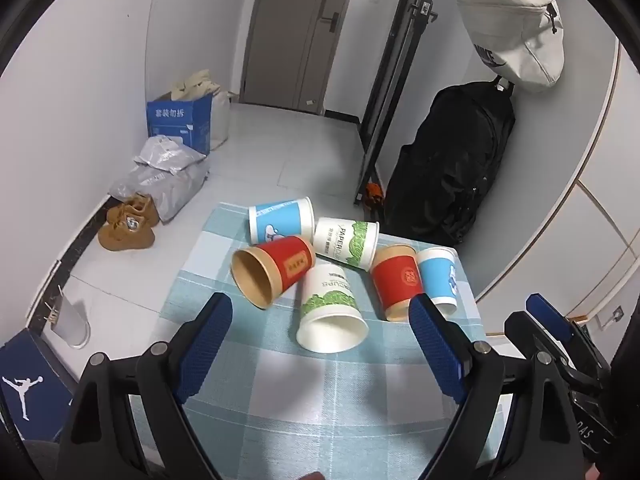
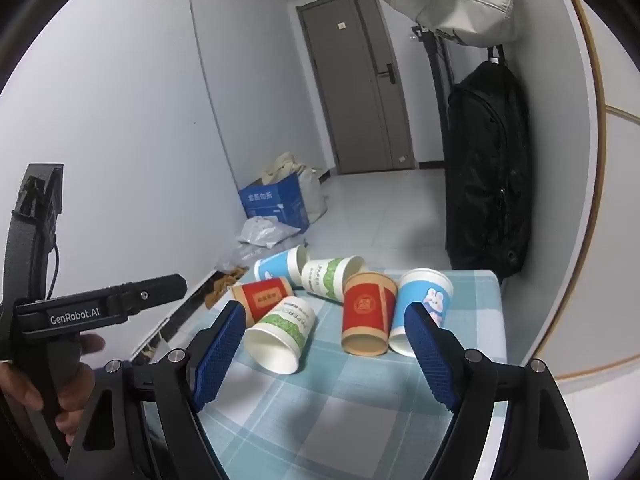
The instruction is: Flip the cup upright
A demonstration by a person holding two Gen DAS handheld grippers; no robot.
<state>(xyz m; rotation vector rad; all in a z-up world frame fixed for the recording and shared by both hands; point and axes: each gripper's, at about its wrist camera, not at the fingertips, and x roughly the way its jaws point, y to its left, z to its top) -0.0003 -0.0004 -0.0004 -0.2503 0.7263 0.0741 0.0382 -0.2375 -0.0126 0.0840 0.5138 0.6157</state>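
Note:
Several paper cups lie on their sides on a blue checked tablecloth (image 1: 320, 392). A white-green cup (image 1: 330, 312) lies nearest with its mouth toward me, a red cup (image 1: 276, 272) to its left, another red cup (image 1: 396, 284) and a blue cup (image 1: 440, 280) to its right. A blue cup (image 1: 280, 222) and a white-green cup (image 1: 346, 242) lie behind. My left gripper (image 1: 320, 320) is open and empty just before the near white-green cup. My right gripper (image 2: 324, 328) is open and empty before the red cup (image 2: 366, 314) and white-green cup (image 2: 282, 334).
The small table (image 2: 472, 280) stands in a hallway. A black backpack (image 1: 452, 168) and a white bag (image 1: 516, 44) hang at the right. A blue box (image 1: 180, 120), plastic bags (image 1: 164, 176) and brown shoes (image 1: 128, 224) lie on the floor at the left.

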